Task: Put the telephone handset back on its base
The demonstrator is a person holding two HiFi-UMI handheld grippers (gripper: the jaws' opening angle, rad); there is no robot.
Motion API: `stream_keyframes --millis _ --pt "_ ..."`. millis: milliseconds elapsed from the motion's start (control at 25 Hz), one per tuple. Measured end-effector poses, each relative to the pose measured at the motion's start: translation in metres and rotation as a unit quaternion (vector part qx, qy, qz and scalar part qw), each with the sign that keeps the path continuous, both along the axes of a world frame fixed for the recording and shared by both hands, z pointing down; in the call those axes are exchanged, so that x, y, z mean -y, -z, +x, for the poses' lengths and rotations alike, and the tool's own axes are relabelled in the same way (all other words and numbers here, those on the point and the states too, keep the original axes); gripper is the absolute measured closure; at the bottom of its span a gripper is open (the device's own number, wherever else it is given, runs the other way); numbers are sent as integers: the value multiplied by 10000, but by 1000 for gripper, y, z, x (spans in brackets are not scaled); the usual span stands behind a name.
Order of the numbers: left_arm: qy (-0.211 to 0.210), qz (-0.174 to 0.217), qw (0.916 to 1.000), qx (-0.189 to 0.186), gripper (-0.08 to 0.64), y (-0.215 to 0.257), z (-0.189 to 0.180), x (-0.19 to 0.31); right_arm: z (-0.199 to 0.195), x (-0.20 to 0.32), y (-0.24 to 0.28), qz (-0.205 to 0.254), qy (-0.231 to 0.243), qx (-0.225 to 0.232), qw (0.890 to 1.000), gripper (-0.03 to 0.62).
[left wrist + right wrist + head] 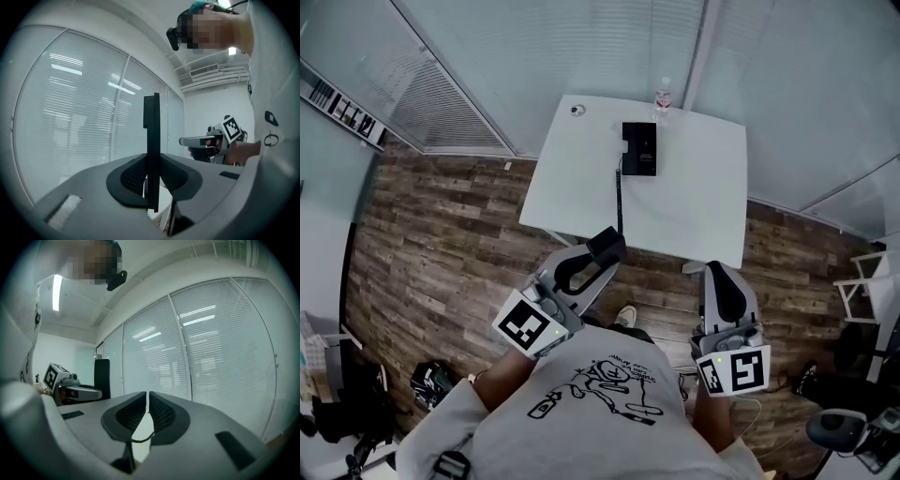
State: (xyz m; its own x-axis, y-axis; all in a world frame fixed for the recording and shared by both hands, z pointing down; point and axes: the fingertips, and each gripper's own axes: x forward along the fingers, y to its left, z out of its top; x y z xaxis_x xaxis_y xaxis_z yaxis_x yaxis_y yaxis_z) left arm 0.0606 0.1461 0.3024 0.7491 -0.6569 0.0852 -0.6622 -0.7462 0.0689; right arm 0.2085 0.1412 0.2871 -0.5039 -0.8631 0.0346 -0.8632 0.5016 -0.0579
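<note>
The black phone base point(638, 148) lies on the white table point(694, 206) toward its far side. Its cord point(619, 195) runs back over the near table edge to the black handset point(607, 247). My left gripper point(598, 257) is shut on the handset, in the air just short of the table. In the left gripper view the handset point(151, 140) stands upright and edge-on between the pads. My right gripper point(718, 274) is shut with nothing in it, off the table's near right corner. In the right gripper view its pads point(161, 412) almost touch.
A water bottle point(663, 97) stands at the table's far edge, beside the base. A small round object point(576, 110) lies at the far left corner. Glass walls with blinds point(581, 47) close in behind the table. Wood floor point(441, 244) surrounds it.
</note>
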Motion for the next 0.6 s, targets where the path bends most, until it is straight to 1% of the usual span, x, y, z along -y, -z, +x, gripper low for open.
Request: stream_keyframes --millis 280,600 --pt "-34 -63 10000 0 488 -4 10 15 9 12 -4 -58 26 -46 10000 577" --pt "-159 -77 9998 9 488 -9 12 30 6 25 -6 -56 7 -82 10000 577"
